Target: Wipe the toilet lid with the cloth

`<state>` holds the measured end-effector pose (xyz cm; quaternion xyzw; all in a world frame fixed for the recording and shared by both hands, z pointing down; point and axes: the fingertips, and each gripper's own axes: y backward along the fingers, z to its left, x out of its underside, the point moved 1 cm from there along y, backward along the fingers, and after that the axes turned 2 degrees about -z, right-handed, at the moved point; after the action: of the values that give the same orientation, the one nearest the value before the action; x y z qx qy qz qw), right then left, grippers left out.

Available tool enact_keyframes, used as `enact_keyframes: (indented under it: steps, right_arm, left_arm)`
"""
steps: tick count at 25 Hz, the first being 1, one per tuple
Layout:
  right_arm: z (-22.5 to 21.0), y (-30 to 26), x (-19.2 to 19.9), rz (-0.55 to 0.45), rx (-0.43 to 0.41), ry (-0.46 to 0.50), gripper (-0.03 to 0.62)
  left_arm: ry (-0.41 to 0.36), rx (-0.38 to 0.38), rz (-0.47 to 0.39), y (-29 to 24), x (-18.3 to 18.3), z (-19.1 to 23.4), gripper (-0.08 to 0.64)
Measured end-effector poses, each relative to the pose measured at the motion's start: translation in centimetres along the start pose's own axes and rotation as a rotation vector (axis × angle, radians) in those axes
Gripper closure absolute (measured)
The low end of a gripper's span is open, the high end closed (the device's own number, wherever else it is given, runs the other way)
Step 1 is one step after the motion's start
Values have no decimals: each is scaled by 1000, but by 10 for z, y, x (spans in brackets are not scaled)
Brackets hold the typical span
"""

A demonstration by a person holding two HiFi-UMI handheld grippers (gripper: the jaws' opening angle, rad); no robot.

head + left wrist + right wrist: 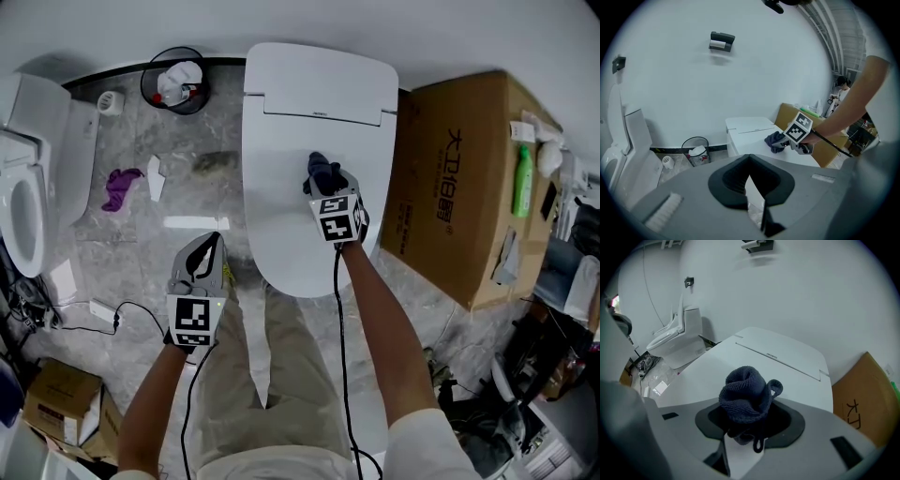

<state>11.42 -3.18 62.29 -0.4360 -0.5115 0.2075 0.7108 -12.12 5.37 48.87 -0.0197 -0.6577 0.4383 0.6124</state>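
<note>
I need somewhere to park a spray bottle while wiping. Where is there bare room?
The closed white toilet lid is bare left of the dark blue cloth and behind it toward the hinge. The grey tiled floor is littered near the purple rag and black wire bin; the brown cardboard box blocks the right.

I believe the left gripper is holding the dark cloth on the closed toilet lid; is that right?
Not quite: it is the right gripper that is holding the dark cloth on the closed toilet lid. The right gripper view shows the cloth bunched between its jaws. The left gripper holds nothing and sits off the lid's left side, as the head view shows.
</note>
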Motion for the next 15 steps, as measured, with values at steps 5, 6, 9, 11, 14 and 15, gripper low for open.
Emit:
enact_keyframes:
  steps: [5,6,9,11,14,15]
  right_arm:
    - [-13,3,7,8,12,-4,410]
    - [-15,4,8,9,15,-7,410]
    - [-20,4,12,10,15,-19,408]
    - [-24,5,14,17,16,-21,408]
    - [-30,6,16,30,23,-22,407]
    - [-31,7,17,31,25,-22,407]
  left_arm:
    - [-9,4,10,0,2,0,560]
    - [-10,5,10,0,3,-1,560]
    - [-12,12,15,-1,3,-5,560]
    - [-17,19,16,-1,3,-8,560]
    - [-21,21,18,-2,2,-11,560]
    - [-21,23,20,-3,2,-12,560]
